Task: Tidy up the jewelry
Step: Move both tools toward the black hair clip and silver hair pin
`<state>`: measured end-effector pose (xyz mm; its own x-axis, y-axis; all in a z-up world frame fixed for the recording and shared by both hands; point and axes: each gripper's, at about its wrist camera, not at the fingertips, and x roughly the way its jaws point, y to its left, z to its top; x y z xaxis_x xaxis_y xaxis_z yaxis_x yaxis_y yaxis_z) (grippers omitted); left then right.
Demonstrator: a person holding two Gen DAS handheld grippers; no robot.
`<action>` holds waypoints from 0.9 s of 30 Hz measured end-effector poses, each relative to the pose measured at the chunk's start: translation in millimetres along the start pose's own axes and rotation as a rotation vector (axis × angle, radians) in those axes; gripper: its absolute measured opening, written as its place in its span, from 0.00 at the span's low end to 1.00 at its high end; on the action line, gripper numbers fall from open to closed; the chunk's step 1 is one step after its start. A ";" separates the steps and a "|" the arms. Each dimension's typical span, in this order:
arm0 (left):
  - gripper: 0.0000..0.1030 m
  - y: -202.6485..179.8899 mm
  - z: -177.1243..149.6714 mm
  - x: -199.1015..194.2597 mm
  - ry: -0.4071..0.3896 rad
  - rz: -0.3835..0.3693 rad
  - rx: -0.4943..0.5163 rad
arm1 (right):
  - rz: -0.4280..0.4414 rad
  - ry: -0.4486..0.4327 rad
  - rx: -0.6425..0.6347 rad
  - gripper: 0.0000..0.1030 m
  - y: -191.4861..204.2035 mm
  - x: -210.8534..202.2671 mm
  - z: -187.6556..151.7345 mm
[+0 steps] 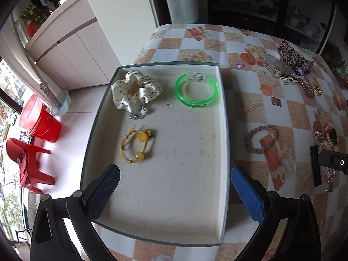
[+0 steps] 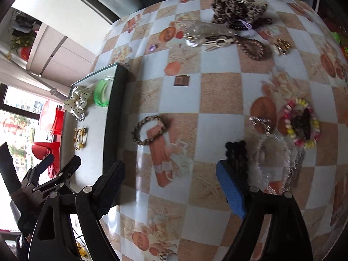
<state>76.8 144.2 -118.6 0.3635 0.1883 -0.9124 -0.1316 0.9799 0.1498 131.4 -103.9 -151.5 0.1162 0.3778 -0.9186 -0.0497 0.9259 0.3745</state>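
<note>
Both tongs stood released, empty. Braided brown rope bracelet [image 2: 149,129] lay flat on checkered tablecloth [image 2: 219,91], just outside shallow white tray [image 1: 224,143], ahead-left of right gripper [image 2: 169,174], nearer it than left gripper [image 1: 175,187].

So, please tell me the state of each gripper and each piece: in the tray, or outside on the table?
left gripper: open, empty
right gripper: open, empty
shallow white tray: partly filled
green plastic bangle: in tray
cream dotted scrunchie: in tray
yellow beaded hair tie: in tray
braided brown bracelet: on table, outside tray
</note>
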 end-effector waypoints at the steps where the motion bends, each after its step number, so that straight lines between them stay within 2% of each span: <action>1: 1.00 -8.0 -0.1 -1.5 0.002 -0.016 0.014 | -0.002 -0.003 0.019 0.85 -9.3 -3.5 -3.2; 13: 1.00 -92.5 -7.3 -13.9 0.017 -0.132 0.131 | -0.031 -0.090 0.146 0.85 -82.1 -38.4 -35.3; 20: 1.00 -132.6 -15.2 -7.7 0.063 -0.187 0.165 | -0.113 -0.021 0.175 0.85 -117.9 -41.8 -44.7; 27: 1.00 -163.8 -17.2 3.3 0.108 -0.244 0.164 | -0.185 -0.008 0.225 0.85 -143.3 -41.7 -45.7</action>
<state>83.7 -16.8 -152.8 0.2645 -0.0535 -0.9629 0.1016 0.9945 -0.0273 88.3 -252.4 -172.6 0.1106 0.2014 -0.9732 0.1947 0.9559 0.2199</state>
